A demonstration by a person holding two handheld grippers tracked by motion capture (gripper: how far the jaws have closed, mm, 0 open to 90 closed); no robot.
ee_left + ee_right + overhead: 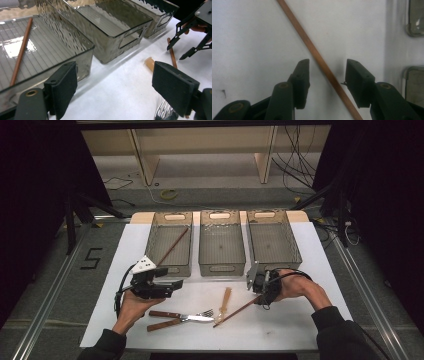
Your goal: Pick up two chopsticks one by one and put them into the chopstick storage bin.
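Nearest the camera, the right claw point(327, 82) straddles a brown chopstick point(317, 57) lying on the white counter point(249, 37), pads not pressing it. Left claw point(115, 92) gapes empty beside the left bin point(82, 47), which holds another chopstick point(21, 51)

The chopstick point(322, 62) runs off the top and bottom edges — both ends cut; the fork point(166, 113) shows just its tines.
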